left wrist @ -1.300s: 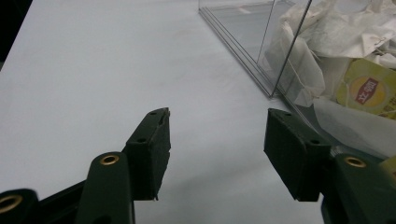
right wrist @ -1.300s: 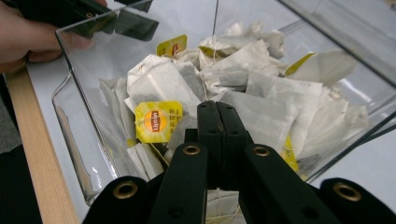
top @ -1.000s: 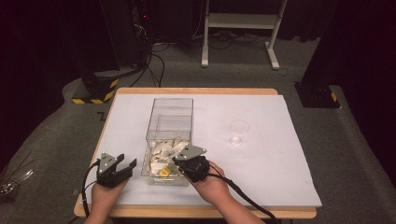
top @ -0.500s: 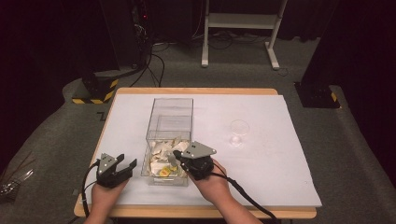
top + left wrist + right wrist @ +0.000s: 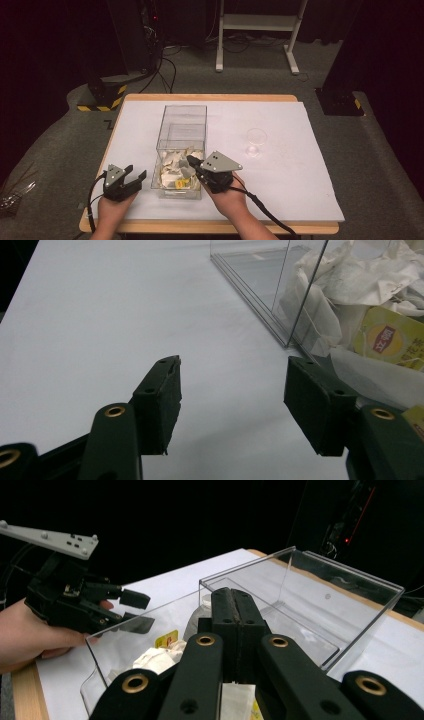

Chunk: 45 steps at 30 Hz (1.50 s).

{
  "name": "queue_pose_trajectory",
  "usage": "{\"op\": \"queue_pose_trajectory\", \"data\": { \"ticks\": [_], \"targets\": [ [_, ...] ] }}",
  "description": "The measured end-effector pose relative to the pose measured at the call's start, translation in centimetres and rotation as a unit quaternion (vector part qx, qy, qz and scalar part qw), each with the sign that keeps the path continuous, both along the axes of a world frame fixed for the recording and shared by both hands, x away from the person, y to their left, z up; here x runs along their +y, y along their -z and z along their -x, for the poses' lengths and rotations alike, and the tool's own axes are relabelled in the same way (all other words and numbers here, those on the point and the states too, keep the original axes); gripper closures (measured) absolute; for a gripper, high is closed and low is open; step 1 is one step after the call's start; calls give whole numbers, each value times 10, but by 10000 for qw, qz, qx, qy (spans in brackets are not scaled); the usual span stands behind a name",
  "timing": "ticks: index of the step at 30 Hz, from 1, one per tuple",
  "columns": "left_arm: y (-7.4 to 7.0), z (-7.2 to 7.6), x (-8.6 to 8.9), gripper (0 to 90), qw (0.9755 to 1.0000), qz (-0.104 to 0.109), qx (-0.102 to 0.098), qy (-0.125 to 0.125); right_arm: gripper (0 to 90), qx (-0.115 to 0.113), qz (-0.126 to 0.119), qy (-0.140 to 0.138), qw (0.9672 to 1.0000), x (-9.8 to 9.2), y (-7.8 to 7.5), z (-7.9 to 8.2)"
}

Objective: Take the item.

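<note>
Lifting a tea bag (image 5: pixel 186 171) clear of the clear box (image 5: pixel 181 125) near the bench's front edge, the right gripper (image 5: pixel 191 161) should keep its fingers clenched on it, while the left gripper (image 5: pixel 135 178) waits released beside the box.

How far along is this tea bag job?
Barely begun, it seems. Most tea bags lie in the box; the cup on the right looks empty. The right gripper, fingers shut, seems to pinch one tea bag above the pile. The left gripper rests open beside the box.
</note>
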State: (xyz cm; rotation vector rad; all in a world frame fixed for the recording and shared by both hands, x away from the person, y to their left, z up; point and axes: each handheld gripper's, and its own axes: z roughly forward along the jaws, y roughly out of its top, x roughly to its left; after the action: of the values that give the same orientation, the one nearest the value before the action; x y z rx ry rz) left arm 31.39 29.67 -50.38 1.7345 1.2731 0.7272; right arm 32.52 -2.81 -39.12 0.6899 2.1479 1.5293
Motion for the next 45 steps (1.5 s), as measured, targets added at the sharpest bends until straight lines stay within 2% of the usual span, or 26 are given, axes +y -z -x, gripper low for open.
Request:
{"op": "queue_pose_trajectory", "data": {
  "ticks": [9,12,16,32,45],
  "targets": [
    [0,-1,0,400,10000,21,42,-11,900,-199,-249,78,9995,-6,-6,2],
    [0,0,0,400,10000,6,1,-21,900,-220,-275,71,9994,-7,-9,2],
    [0,-1,0,400,10000,20,46,-10,900,-270,-301,87,9991,-9,-13,2],
    [0,0,0,399,10000,26,15,-9,900,-624,-485,96,9968,-10,-44,1],
    [0,-1,-1,391,9999,5,112,-7,900,-929,-695,116,9932,-18,-72,4]
  ]
}}
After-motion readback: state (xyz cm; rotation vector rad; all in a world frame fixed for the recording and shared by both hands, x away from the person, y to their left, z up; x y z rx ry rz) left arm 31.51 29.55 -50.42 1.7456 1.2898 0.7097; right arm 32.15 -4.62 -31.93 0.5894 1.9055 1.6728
